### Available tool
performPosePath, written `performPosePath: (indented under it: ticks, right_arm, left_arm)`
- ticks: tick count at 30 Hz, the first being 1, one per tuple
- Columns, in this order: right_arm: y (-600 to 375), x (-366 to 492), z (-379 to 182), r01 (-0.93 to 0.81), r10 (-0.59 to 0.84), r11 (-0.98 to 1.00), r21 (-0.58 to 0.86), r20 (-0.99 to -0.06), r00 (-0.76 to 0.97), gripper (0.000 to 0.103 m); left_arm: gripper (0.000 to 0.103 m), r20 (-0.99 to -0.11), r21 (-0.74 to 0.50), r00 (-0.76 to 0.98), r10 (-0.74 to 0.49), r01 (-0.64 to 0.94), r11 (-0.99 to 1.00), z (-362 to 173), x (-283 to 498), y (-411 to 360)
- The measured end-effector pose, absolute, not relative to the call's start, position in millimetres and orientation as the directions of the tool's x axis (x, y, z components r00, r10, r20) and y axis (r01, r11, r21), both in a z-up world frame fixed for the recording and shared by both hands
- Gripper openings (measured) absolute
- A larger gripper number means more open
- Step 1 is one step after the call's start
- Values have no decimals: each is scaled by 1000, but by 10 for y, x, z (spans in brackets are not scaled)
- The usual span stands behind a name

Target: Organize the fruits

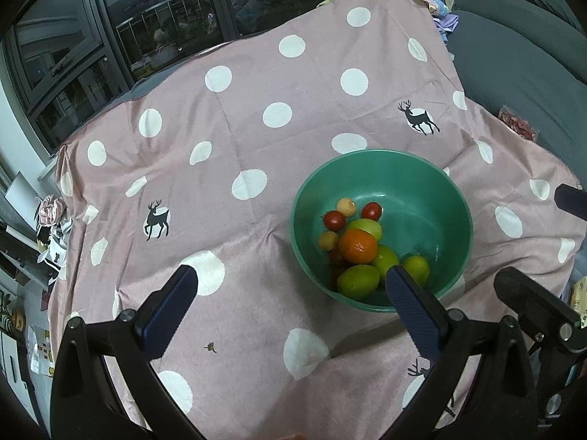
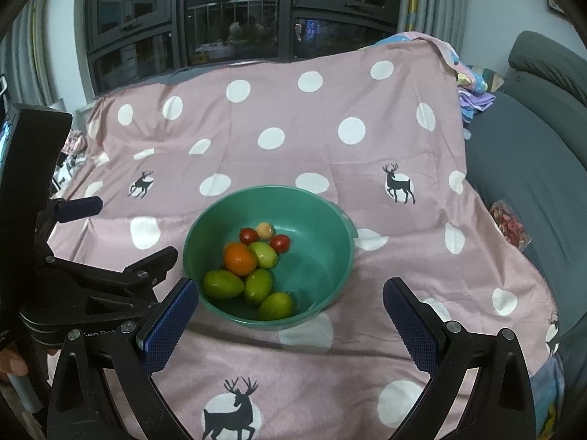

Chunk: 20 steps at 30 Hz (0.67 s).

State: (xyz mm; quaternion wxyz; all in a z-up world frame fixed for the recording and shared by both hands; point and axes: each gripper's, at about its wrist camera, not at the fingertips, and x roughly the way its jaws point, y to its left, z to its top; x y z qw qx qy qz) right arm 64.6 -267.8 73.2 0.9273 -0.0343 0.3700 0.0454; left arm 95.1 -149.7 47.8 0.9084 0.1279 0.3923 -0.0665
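A green bowl (image 2: 332, 220) is sitting on a pink cloth (image 2: 293, 139) with white dots and deer prints, and it is holding the fruits: an orange (image 2: 240, 257) lying on top of the heap, several green fruits (image 2: 223, 284) around it, two small red ones (image 2: 280, 243) and a pale one (image 2: 265, 230) at the far side. The right gripper (image 2: 291, 302) is hovering with its jaws spread wide and holding nothing, the bowl lying just ahead between its blue pads. The left gripper (image 1: 293, 289) is also gaping empty, its right pad (image 1: 411, 304) overlapping the bowl's near rim and hiding part of a green fruit. A small dark fleck (image 1: 210, 347) on the cloth is staying too tiny to make out.
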Motion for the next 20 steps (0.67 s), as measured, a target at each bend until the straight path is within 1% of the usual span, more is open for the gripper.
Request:
performPosePath:
  ticks: [20]
  right_arm:
    - [-2668,684,688,-112,58,993,-33,-695,717,100]
  left_arm:
    - [103,-733,176,680,-21,219,960,463,974,-1446]
